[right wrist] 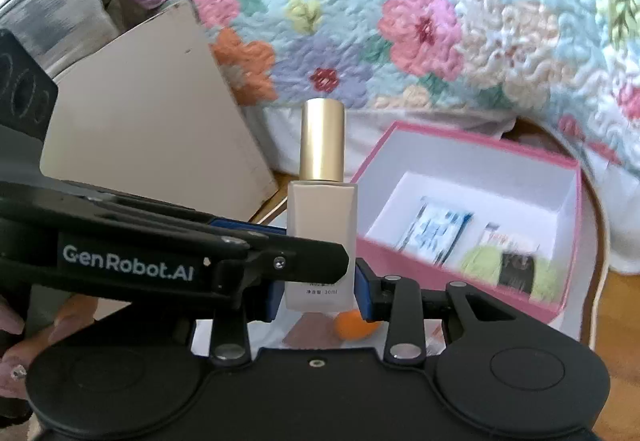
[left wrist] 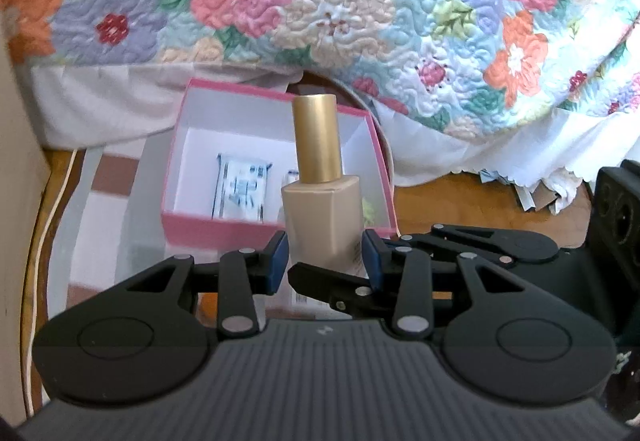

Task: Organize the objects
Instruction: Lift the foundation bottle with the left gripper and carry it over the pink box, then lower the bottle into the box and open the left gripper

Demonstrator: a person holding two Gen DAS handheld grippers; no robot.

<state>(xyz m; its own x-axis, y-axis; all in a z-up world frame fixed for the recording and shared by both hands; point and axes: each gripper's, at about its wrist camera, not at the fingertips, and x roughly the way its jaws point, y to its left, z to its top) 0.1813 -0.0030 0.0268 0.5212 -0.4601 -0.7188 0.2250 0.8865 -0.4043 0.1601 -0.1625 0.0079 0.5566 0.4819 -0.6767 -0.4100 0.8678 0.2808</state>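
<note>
Looking at a foundation bottle (left wrist: 320, 225) pinched low on its square body by the left tool (left wrist: 326, 261), jaws narrow, blue pads flat on two opposite faces. Same story with the right tool (right wrist: 320, 289): closed narrow on the same bottle near the base, crossing the other one at an angle. So, held twice over, upright, gold cap (left wrist: 317, 137) on top. Seems lifted clear of the counter (left wrist: 100, 225), just in front of the near wall of the open pink box (left wrist: 224, 231), which sits toward the counter's far edge by the bed and its flowery quilt (left wrist: 340, 21). Already in the box: a couple of sachets (left wrist: 240, 193) and a green bundle (right wrist: 480, 265) at the near right corner. Also a small orange thing (right wrist: 354, 325) on the counter below the bottle, too blurry to name. Handling-wise: probably frosted glass, so stiff, smooth, a bit heavy for its size, and breakable if dropped. Best taken on the flat faces of the body, like now. Wouldn't grab the round cap, slick and likely to pull off or twist. Worth setting it down gently in the free space at the box's left, and not letting the two tools pull against each other.
</note>
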